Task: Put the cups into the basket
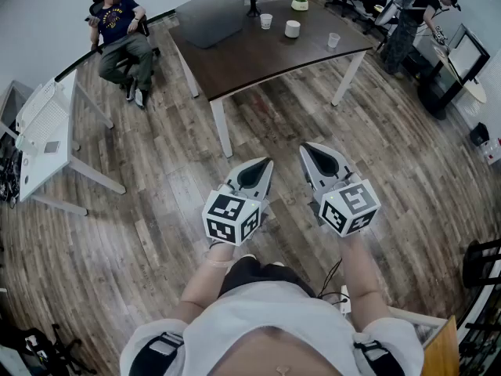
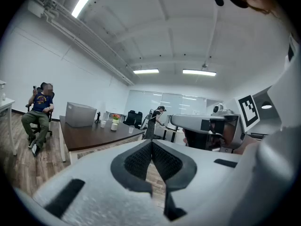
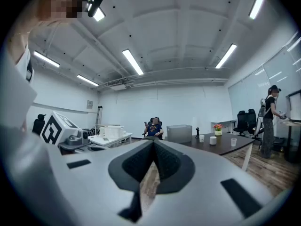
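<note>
left gripper & right gripper near, over floor, jaws together, empty. cups on far table w/ grey basket.

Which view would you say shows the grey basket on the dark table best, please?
The head view: it looks down on the whole basket, largest and unobstructed, at the left end of the dark table. The left gripper view shows the basket smaller and side-on; the right gripper view shows it smaller still, far off.
</note>
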The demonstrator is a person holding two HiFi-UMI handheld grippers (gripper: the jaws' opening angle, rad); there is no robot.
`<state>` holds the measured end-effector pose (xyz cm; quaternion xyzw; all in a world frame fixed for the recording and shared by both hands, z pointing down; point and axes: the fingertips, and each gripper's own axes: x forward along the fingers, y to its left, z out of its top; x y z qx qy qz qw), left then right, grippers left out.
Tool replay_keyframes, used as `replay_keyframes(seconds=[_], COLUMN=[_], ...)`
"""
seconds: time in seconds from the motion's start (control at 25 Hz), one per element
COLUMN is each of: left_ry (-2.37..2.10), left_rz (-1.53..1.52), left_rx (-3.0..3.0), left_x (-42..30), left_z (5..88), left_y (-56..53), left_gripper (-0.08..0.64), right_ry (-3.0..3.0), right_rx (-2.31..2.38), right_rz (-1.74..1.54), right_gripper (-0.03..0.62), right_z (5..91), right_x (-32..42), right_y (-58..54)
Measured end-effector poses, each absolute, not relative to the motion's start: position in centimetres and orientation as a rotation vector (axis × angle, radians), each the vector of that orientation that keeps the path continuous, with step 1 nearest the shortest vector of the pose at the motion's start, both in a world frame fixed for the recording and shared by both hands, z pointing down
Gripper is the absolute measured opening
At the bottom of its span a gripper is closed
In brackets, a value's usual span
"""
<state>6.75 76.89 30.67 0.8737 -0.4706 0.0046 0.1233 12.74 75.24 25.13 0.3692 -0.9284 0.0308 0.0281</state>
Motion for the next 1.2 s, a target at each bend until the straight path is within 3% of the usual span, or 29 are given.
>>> replay_keyframes(seconds=[1.2], left_ry=[-1.288], left_rz=[0.073], left_rx=[2.563], left_x=[2.4], left_z=[34.0], left_y=[78.3], left_gripper=[0.011], right_ry=[-2.785], right_rx=[1.429], right_rz=[0.367], right_gripper=[0.012], right_z=[30.5], right_x=[10.4], right_y=[77.6])
